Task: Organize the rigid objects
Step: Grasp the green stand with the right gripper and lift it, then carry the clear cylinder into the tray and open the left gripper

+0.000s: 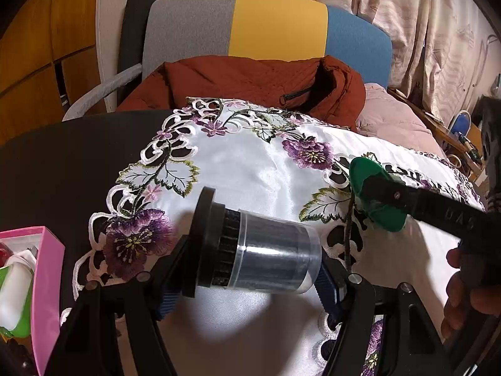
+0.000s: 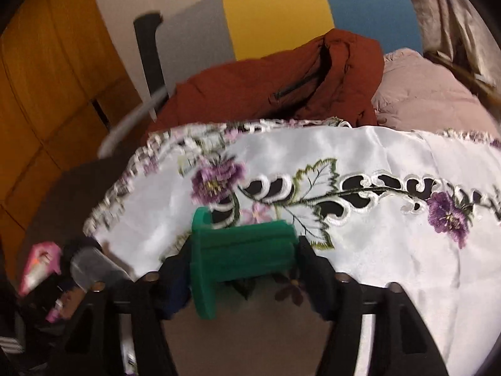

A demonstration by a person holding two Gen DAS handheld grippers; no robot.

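Observation:
A cylinder (image 1: 266, 250) with a black ribbed cap and a clear body lies sideways between the fingers of my left gripper (image 1: 250, 282), which is shut on it just above the white embroidered tablecloth (image 1: 250, 163). A green plastic spool (image 2: 241, 257) with a wide flange on its left end sits crosswise in my right gripper (image 2: 244, 269), and both pads press on its ends. In the left wrist view the same green spool (image 1: 375, 194) hangs over the cloth at the right, on a black finger (image 1: 422, 200) of the right gripper. The right wrist view is blurred.
A pink box (image 1: 47, 282) holding white and green items stands at the table's left edge. Behind the dark table (image 1: 62, 156) is a chair (image 1: 266, 25) with a grey, yellow and blue back and a rust-red jacket (image 1: 250, 81) on it. A person's hand (image 1: 463, 297) grips the right handle.

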